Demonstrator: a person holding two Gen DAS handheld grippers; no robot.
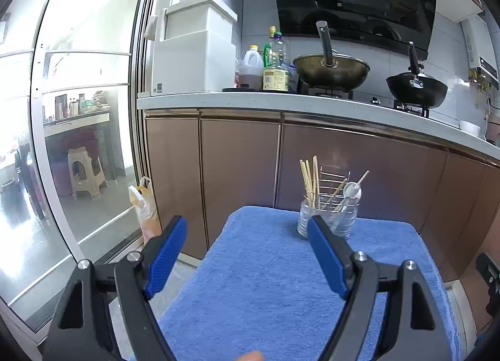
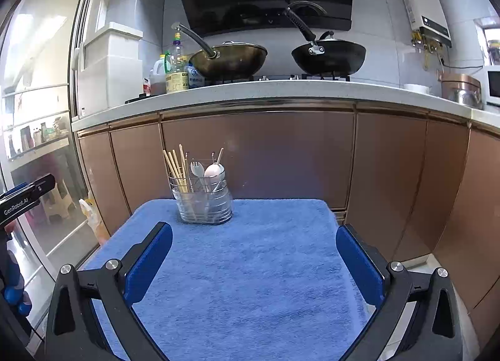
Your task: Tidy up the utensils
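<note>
A wire utensil holder [image 2: 203, 201] stands at the far edge of a blue towel [image 2: 250, 267]. It holds several wooden chopsticks [image 2: 176, 167], a white fork [image 2: 196, 168] and a white spoon [image 2: 213, 171]. In the left wrist view the same holder [image 1: 328, 214] stands just behind my right finger, with chopsticks [image 1: 309, 178] and the spoon [image 1: 351, 192] in it. My left gripper [image 1: 248, 231] is open, nothing between its blue pads. My right gripper [image 2: 254, 240] is open wide over the bare towel [image 1: 265, 283], well short of the holder.
Brown cabinet doors [image 2: 256, 154] rise right behind the towel under a white counter [image 2: 265, 89] with two woks [image 2: 229, 59], oil bottles [image 2: 176, 65] and a white box [image 1: 193, 48]. A glass sliding door [image 1: 78, 142] and a plastic bag [image 1: 142, 208] are left. The other gripper [image 2: 22, 201] shows at the left edge.
</note>
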